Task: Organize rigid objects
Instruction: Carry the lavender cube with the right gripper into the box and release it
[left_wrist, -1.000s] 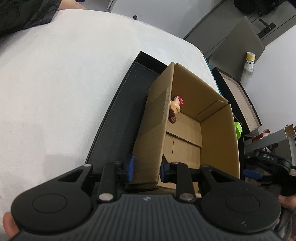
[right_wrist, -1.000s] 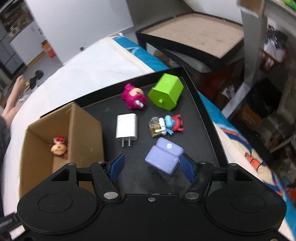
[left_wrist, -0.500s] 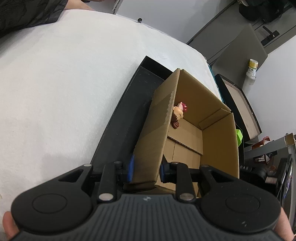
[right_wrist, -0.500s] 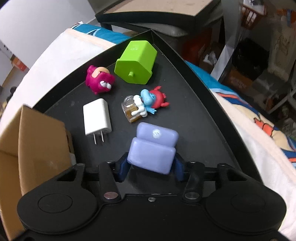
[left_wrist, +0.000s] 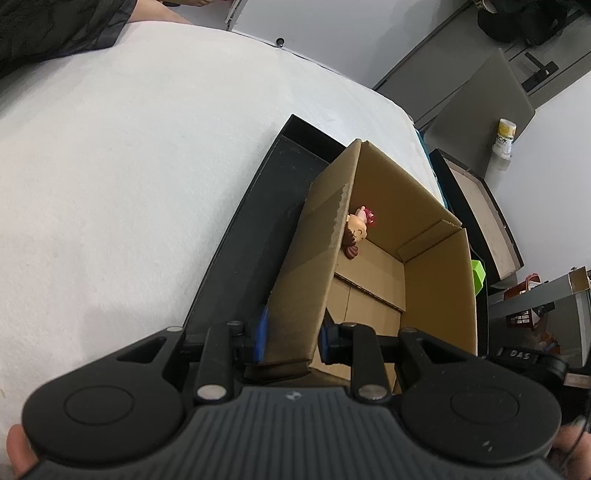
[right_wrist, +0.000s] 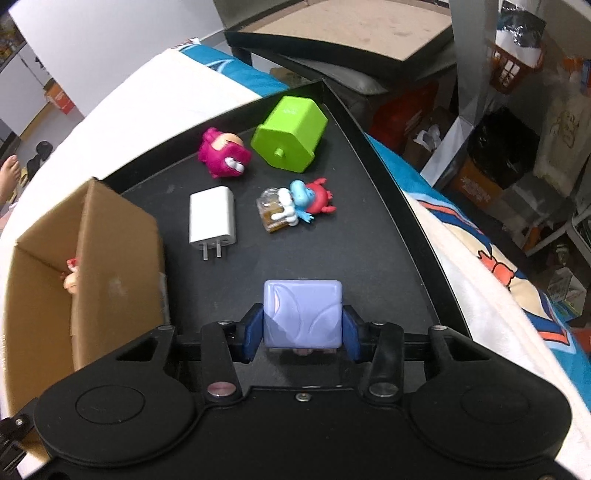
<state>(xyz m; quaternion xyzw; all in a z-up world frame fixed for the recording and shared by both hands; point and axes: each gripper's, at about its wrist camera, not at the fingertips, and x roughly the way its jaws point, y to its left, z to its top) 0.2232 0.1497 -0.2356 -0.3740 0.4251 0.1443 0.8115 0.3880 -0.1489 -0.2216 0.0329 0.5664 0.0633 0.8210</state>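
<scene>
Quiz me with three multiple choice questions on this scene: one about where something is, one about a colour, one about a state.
1. Where is the doll?
A. in the box
B. on the tray
C. on the white cover

2. What colour is the block in the right gripper?
A. green
B. lavender
C. red

3. What is the left gripper doing?
A. hanging open
B. clamping the box wall
C. holding the charger

Answers: 1 A, the doll lies on the box floor. 2 B, a lavender block sits between the closing pads. 3 B, its pads pinch the cardboard wall.

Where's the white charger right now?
Right wrist view: the white charger lies flat on the black tray, between the cardboard box and the blue-and-red figure, prongs toward the camera.
</scene>
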